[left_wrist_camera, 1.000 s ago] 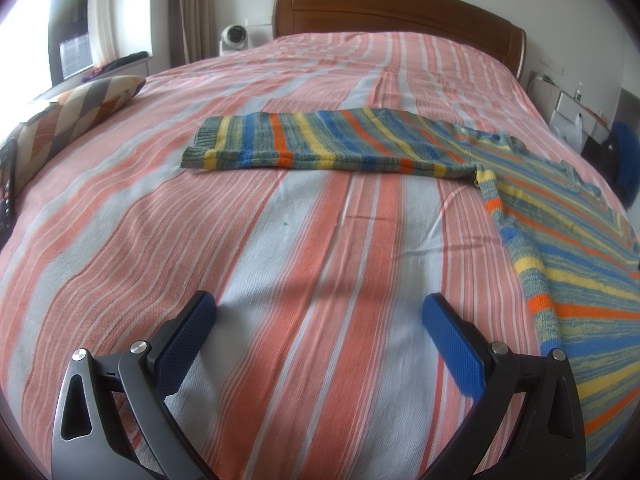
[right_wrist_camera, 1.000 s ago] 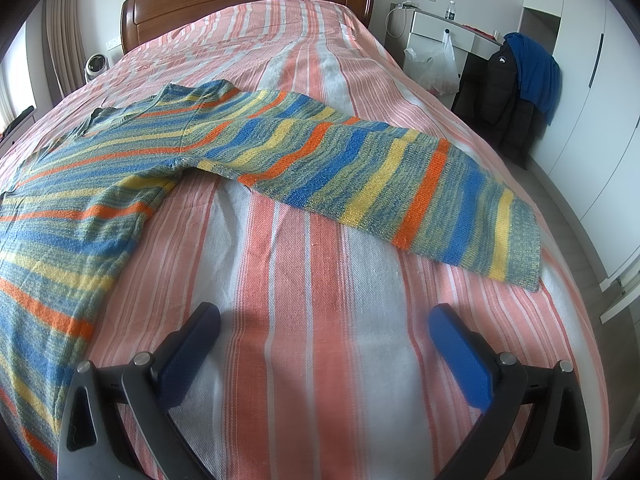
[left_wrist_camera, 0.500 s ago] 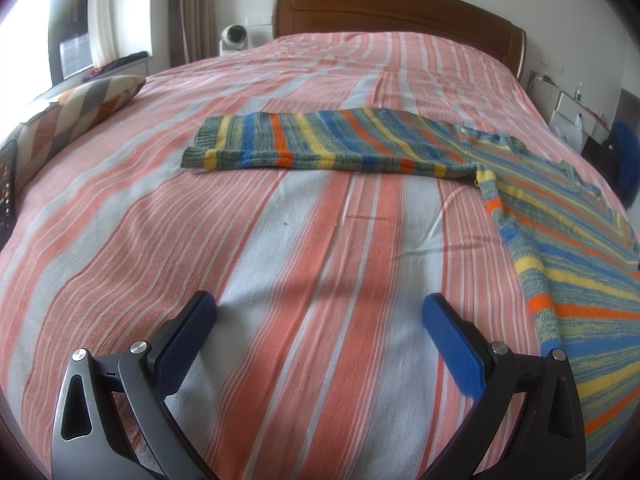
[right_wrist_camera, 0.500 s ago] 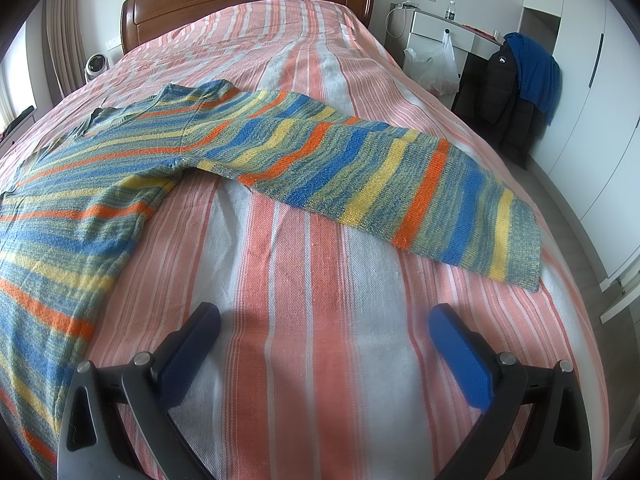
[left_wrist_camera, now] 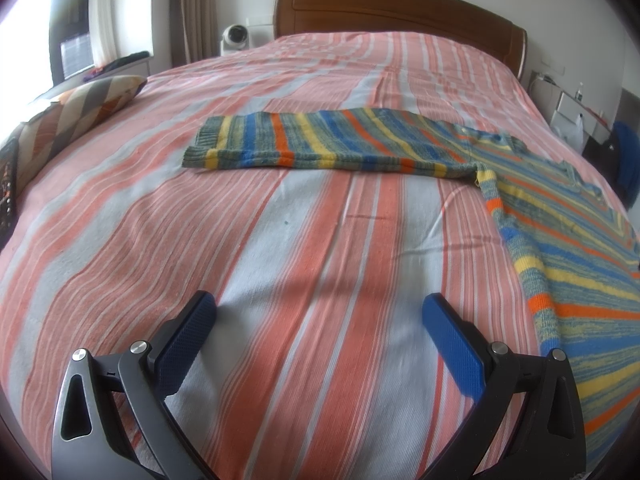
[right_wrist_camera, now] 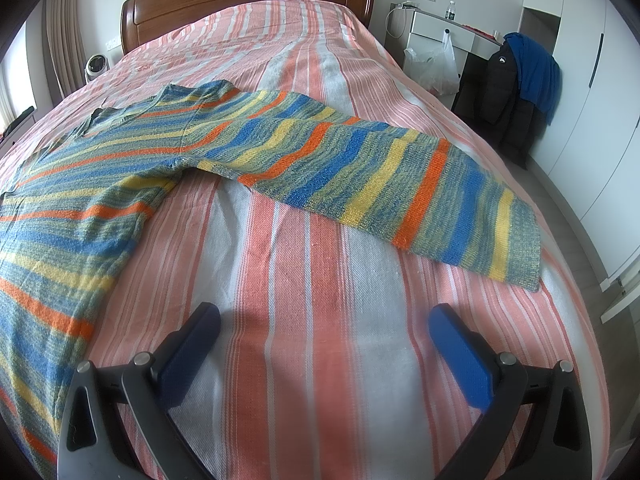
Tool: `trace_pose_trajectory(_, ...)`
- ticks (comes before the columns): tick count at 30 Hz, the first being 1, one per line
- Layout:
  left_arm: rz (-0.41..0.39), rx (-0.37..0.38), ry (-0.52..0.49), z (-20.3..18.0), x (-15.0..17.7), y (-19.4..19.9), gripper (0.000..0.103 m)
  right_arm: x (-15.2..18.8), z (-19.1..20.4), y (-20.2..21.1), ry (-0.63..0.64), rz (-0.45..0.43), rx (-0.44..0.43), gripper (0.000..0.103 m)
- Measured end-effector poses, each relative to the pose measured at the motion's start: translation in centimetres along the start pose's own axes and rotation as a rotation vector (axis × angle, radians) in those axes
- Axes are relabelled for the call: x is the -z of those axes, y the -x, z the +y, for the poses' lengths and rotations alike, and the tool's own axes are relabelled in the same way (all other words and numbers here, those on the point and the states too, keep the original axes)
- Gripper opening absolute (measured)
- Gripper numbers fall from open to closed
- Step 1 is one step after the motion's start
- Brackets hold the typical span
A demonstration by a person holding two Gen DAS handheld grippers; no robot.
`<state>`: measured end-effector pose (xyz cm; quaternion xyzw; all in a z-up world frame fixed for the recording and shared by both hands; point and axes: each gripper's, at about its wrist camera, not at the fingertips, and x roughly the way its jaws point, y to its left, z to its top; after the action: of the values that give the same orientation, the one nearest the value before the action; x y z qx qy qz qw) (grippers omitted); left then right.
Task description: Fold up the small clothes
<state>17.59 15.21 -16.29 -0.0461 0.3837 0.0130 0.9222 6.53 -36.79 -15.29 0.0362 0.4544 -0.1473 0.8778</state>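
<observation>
Left gripper (left_wrist_camera: 320,312): jaws wide apart, nothing between them, blue pads (left_wrist_camera: 188,342) over bare bedspread (left_wrist_camera: 280,240); whether the tips touch the cloth cannot be told. Right gripper (right_wrist_camera: 324,322): jaws likewise spread wide, empty, over bare bedspread, with the sweater's sleeve ahead of them and its body to their left.

Sweater (right_wrist_camera: 100,184): knit, striped blue, yellow, orange and grey-green, lying flat on the bed with both sleeves spread outward. In the left view one sleeve (left_wrist_camera: 320,146) runs across the bed well ahead of the jaws, cuff toward the left, laid fairly straight; the body fills the right edge. In the right view the other sleeve (right_wrist_camera: 380,184) slants down to the right, its cuff near the bed's right edge; the neckline sits at upper left. Few wrinkles, no fold made yet.

Bedspread: salmon and pale stripes. Wooden headboard (left_wrist_camera: 400,8) at far end. Patterned cushion (left_wrist_camera: 80,108) at bed's left edge. Dark jacket (right_wrist_camera: 508,92) beside the bed on the right.
</observation>
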Motion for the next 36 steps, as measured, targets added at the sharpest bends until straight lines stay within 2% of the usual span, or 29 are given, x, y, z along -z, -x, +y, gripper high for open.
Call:
trace_pose_trajectory(4, 0.028, -0.029, -0.005, 0.3, 0.2, 0.8, 0.102, -0.1, 0.0, 0.0, -0.009, 0.012, -0.017, 0.103)
trace_pose_trajectory(7, 0.058, -0.023, -0.017, 0.6, 0.7, 2.4, 0.102, -0.1, -0.7, 0.0, -0.036, 0.003, -0.064, 0.103)
trace_pose_trajectory(11, 0.069, 0.011, 0.033, 1.3, 1.0, 4.5, 0.102, -0.1, 0.4, -0.1, 0.010, 0.007, -0.005, 0.103)
trace_pose_trajectory(13, 0.056, 0.034, 0.071, 1.7, 1.4, 5.4, 0.102, -0.1, 0.4, -0.1, 0.011, 0.006, -0.003, 0.103)
trace_pose_trajectory(19, 0.054, -0.012, 0.055, 1.3, 2.2, 4.7, 0.102, 0.0, 0.4, -0.1, 0.002, 0.007, -0.010, 0.103)
trace_pose_trajectory(22, 0.050, -0.024, 0.046, 0.9, 2.2, 4.4, 0.102, -0.6, 1.1, -0.5, 0.049, 0.035, -0.004, 0.103)
trace_pose_trajectory(24, 0.047, -0.026, 0.034, 0.8, 2.2, 4.4, 0.102, -0.9, 0.7, -0.2, 0.035, 0.064, -0.075, 0.103)
trace_pose_trajectory(26, 0.046, -0.022, 0.029, 0.9, 2.3, 4.5, 0.102, -1.4, -1.6, 1.4, -0.052, 0.089, -0.276, 0.100)
trace_pose_trajectory(29, 0.043, -0.020, 0.042, 1.1, 2.2, 4.3, 0.102, -1.8, -8.3, 5.5, -0.298, -0.038, -0.463, 0.100)
trace_pose_trajectory(30, 0.040, -0.022, 0.047, 1.1, 2.1, 4.1, 0.102, -1.8, -11.3, 6.1, -0.414, -0.067, -0.481, 0.100)
trace_pose_trajectory(33, 0.038, -0.038, 0.040, 0.7, 2.1, 3.7, 0.102, -1.1, -17.9, 4.4, -0.734, -0.029, -0.552, 0.097)
trace_pose_trajectory(34, 0.037, -0.045, 0.033, 0.6, 2.1, 3.6, 0.102, -0.4, -19.8, 2.9, -0.842, -0.002, -0.593, 0.089)
trace_pose_trajectory(36, 0.036, -0.049, 0.022, 0.4, 2.2, 3.8, 0.102, 0.1, -21.0, 0.8, -0.917, 0.036, -0.617, 0.080)
